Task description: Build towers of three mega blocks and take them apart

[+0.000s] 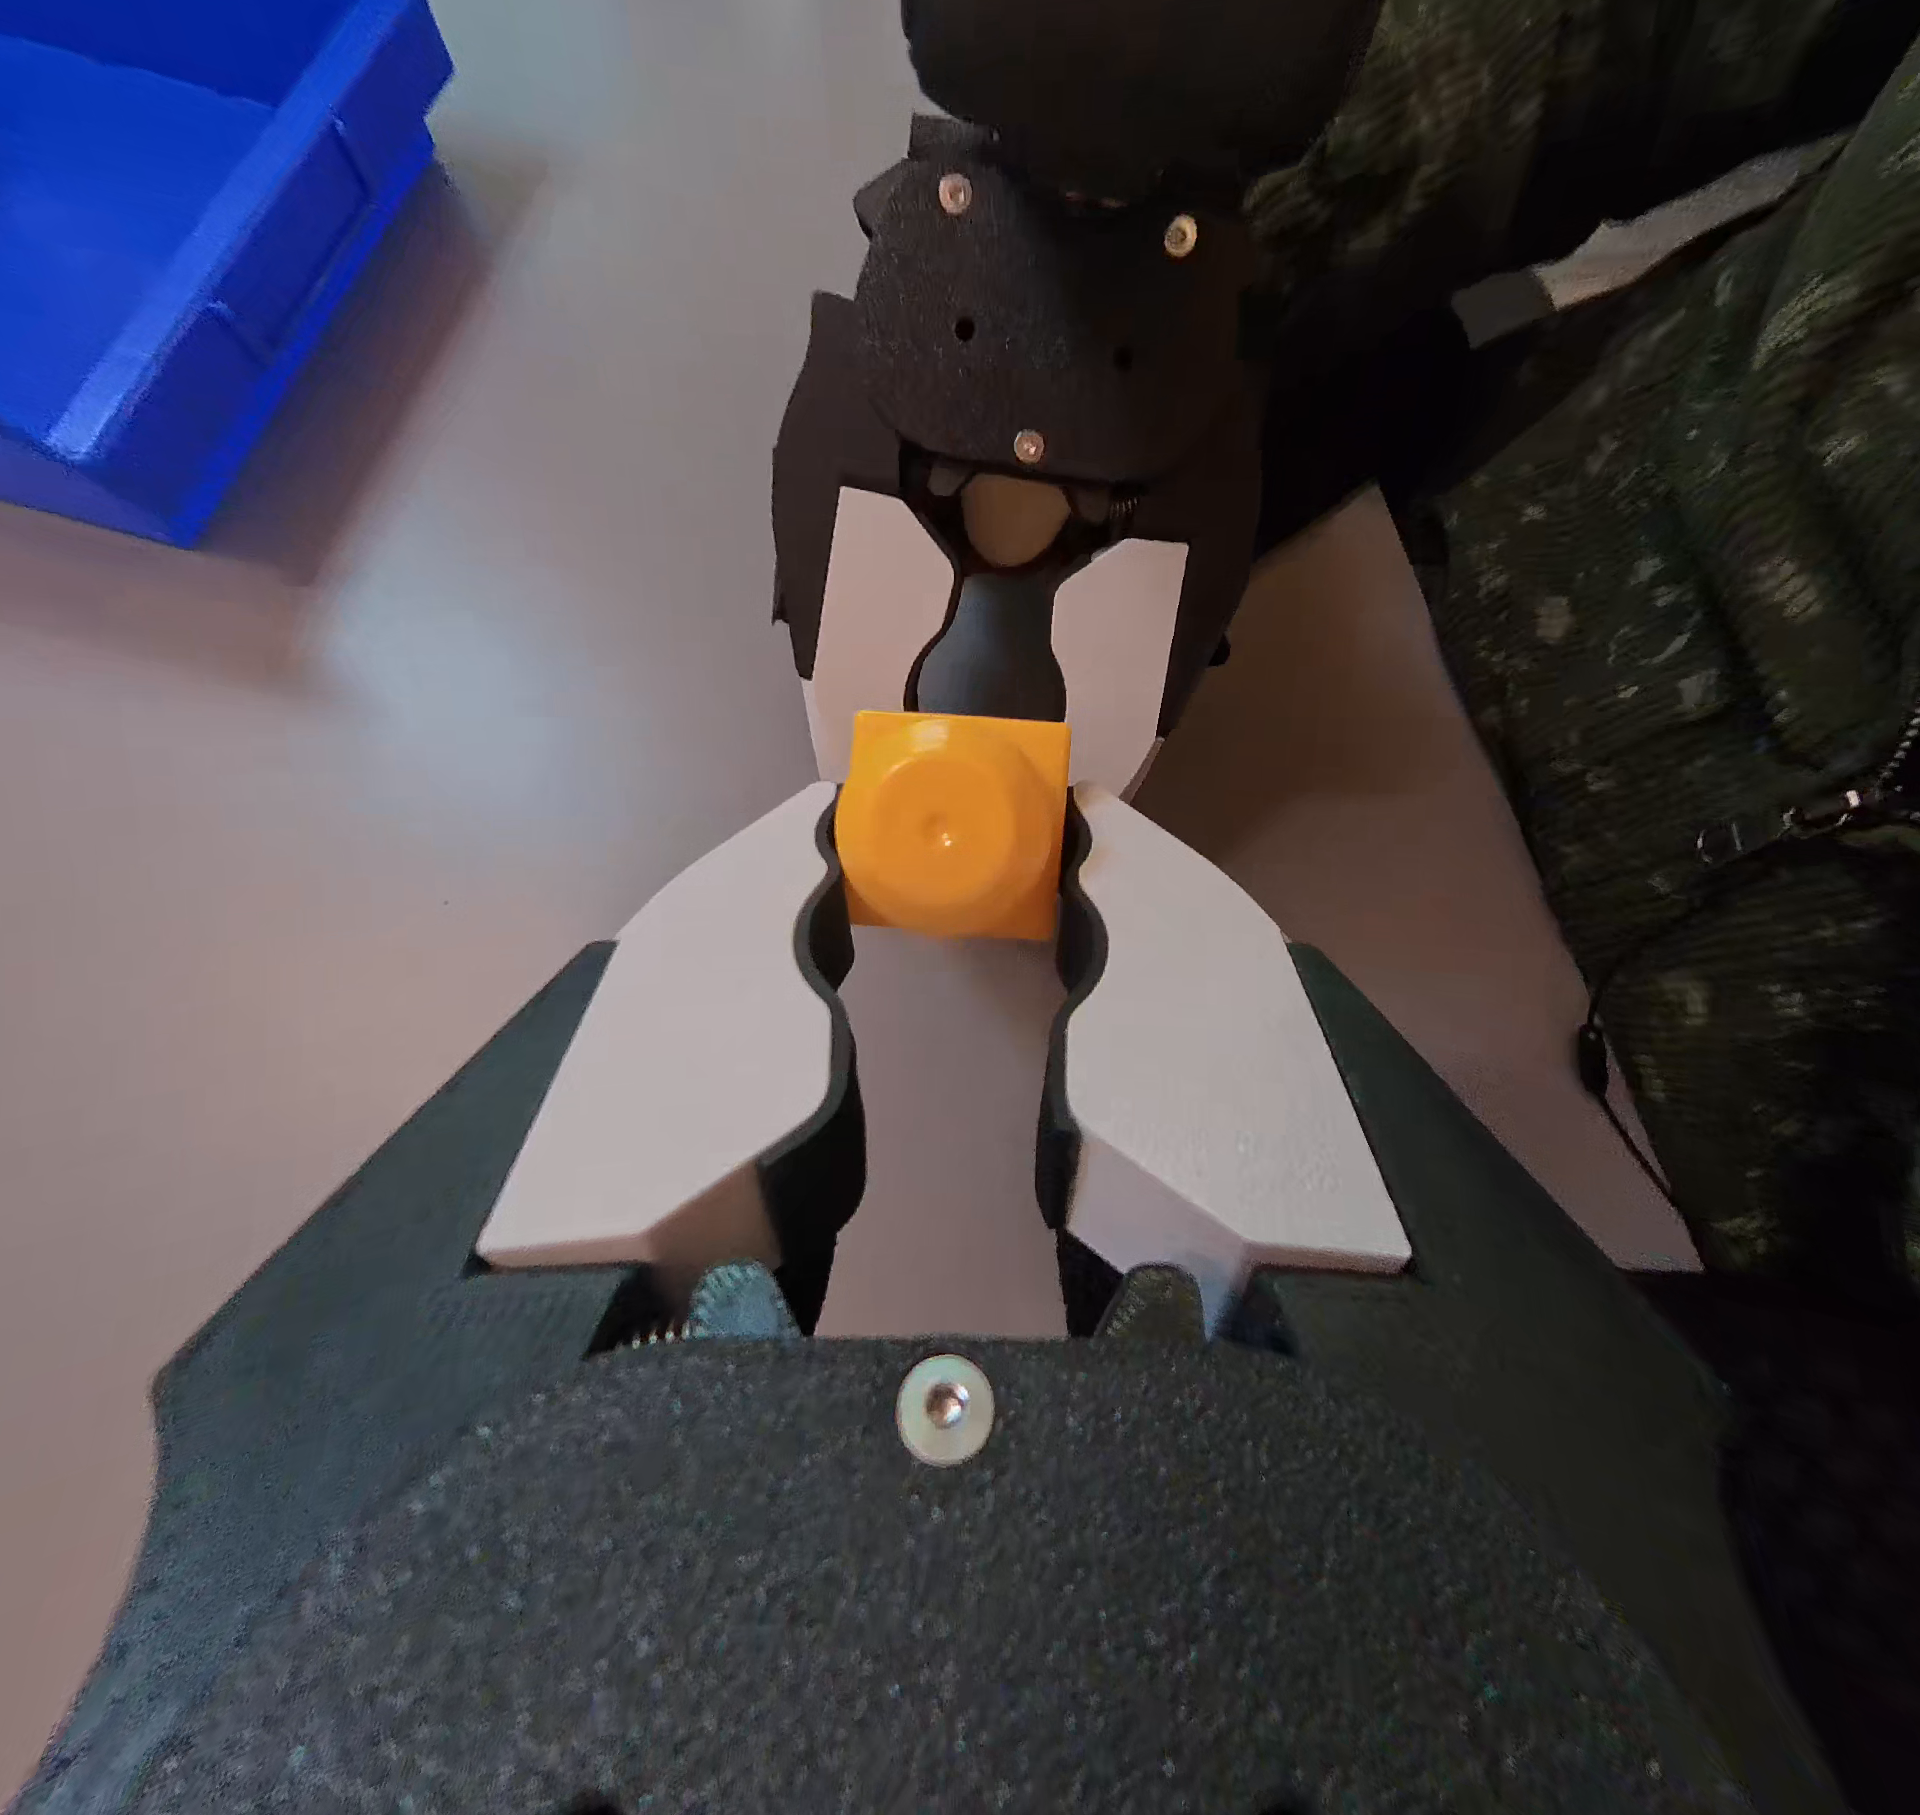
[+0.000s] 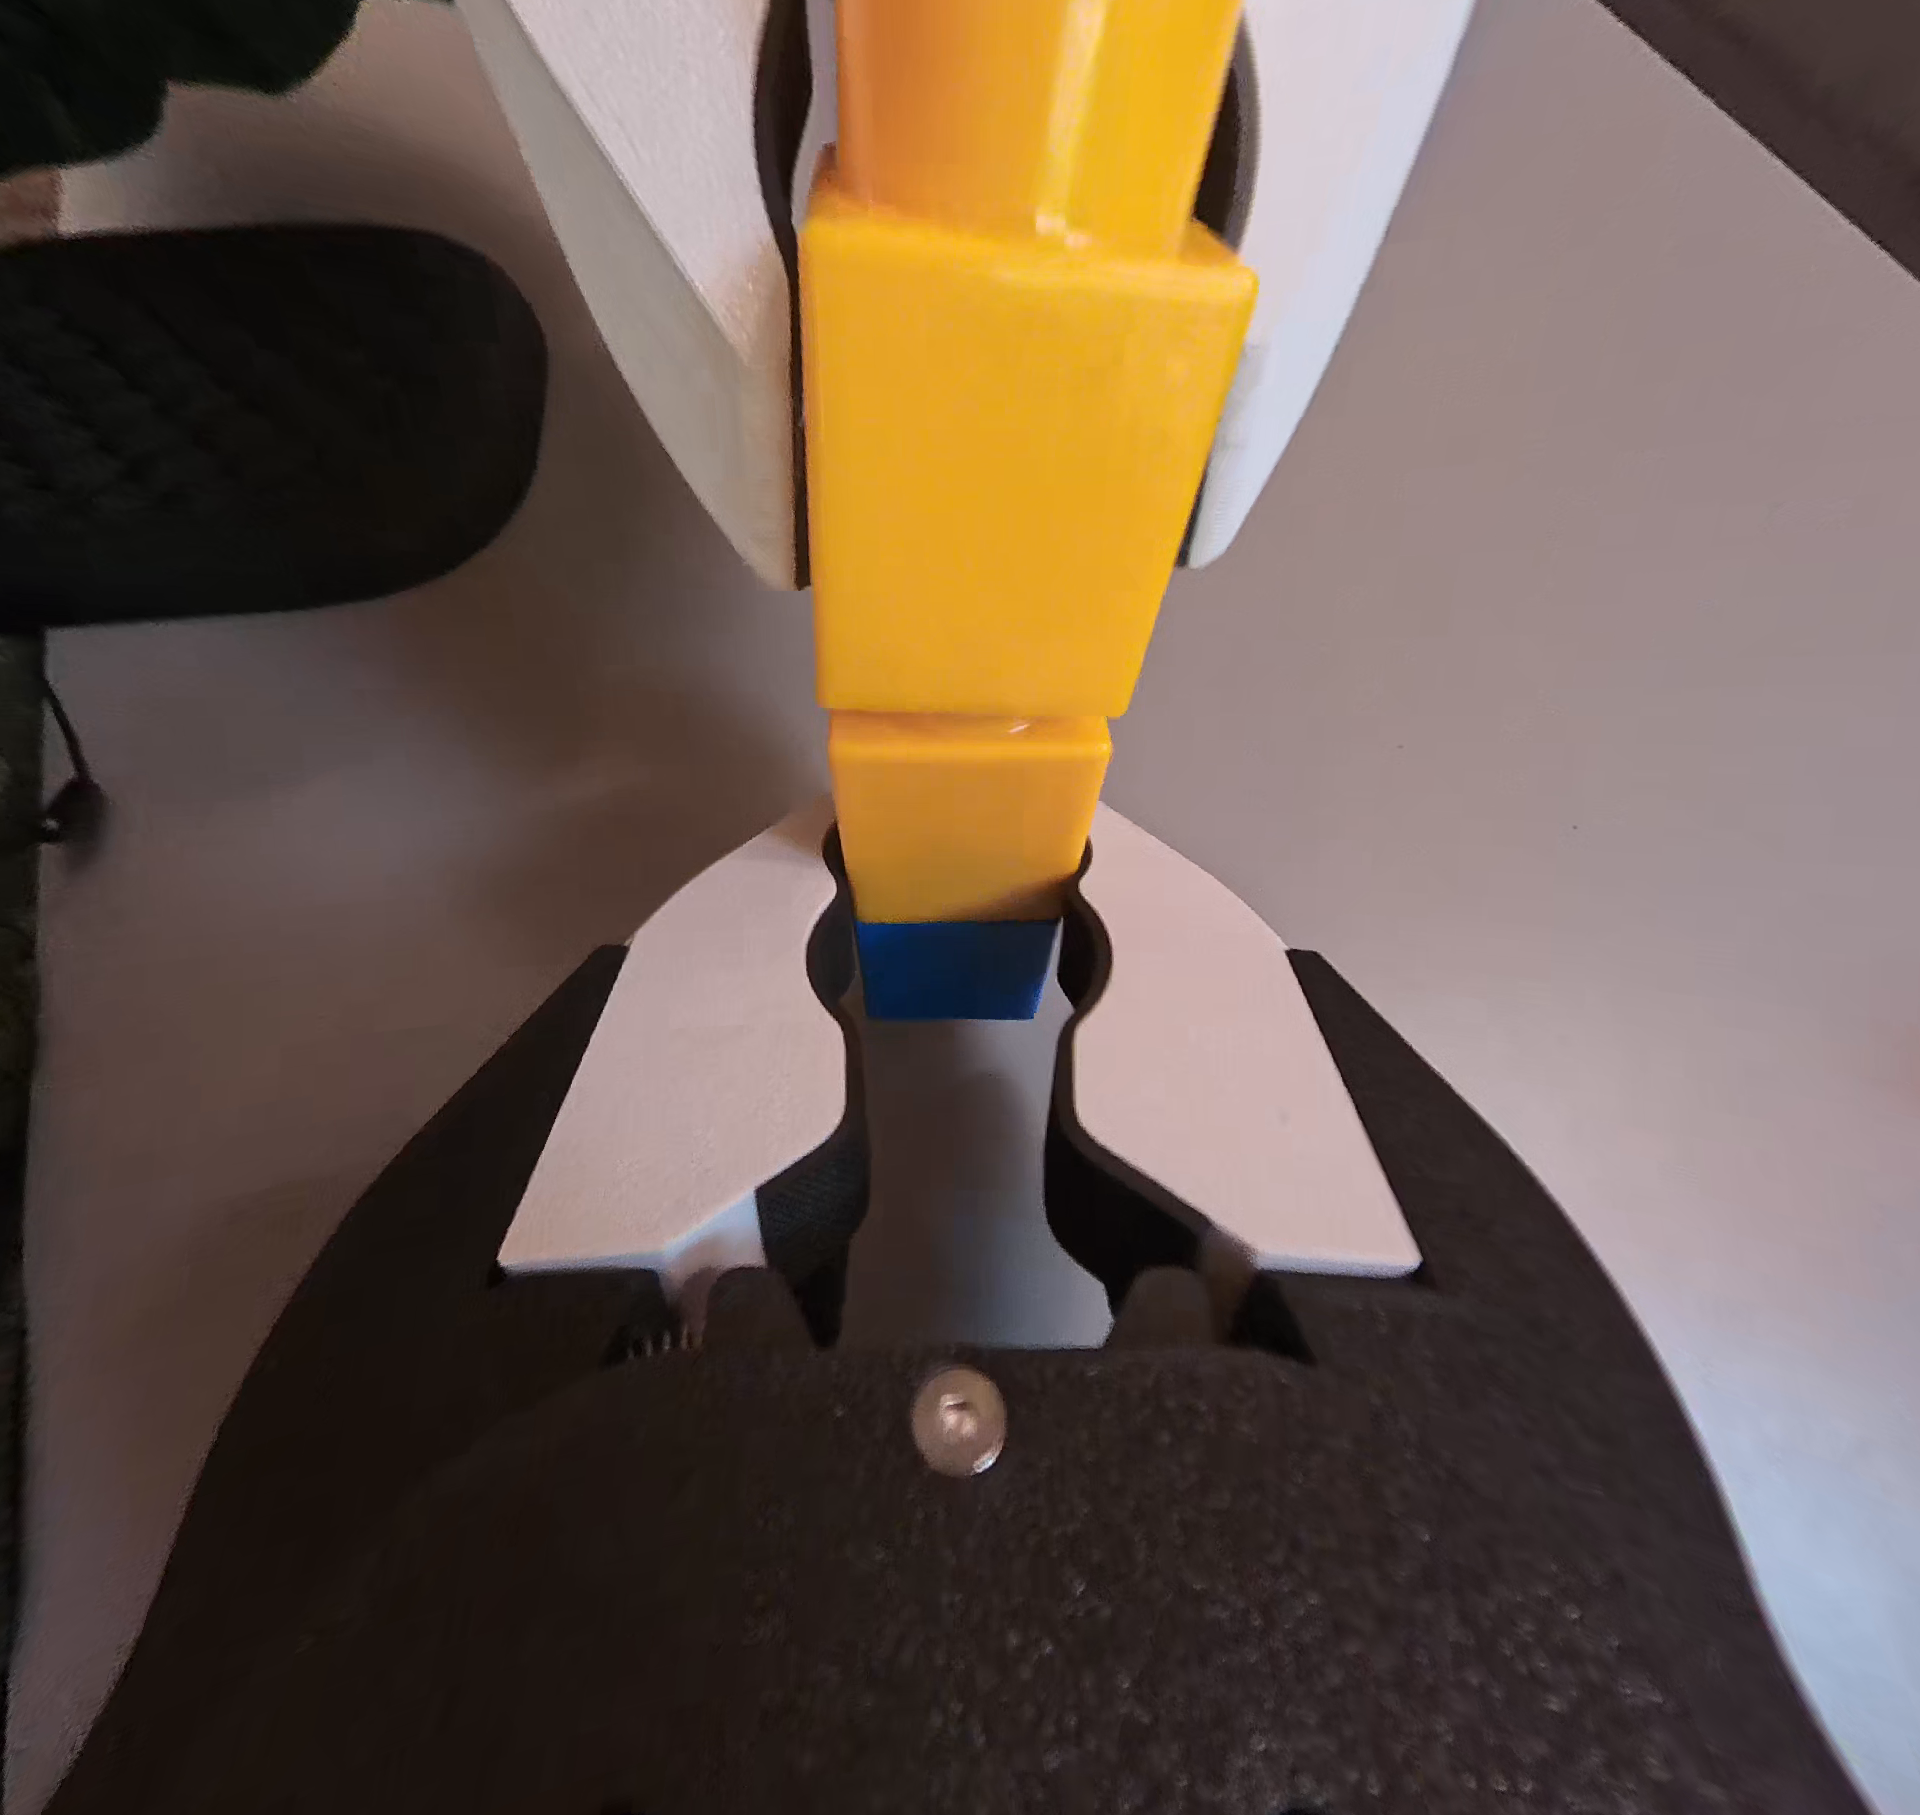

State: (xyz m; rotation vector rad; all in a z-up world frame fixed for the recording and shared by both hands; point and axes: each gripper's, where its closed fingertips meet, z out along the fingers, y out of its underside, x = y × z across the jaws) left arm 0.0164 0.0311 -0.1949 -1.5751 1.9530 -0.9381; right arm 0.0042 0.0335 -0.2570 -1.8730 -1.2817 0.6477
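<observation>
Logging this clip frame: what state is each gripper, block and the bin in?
left gripper: shut on top yellow block.
right gripper: shut on the tower's lower end.
middle yellow block: joined to top block.
blue block: attached beneath.
blue bin: contents unclear.

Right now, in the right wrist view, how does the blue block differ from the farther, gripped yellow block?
The blue block is blue, the far yellow block yellow. The blue block sits between the right gripper's fingers, the far yellow block between the left gripper's. The blue block ends the stack nearest the camera; the far yellow block lies beyond a middle yellow block. Both belong to one stack.
</observation>
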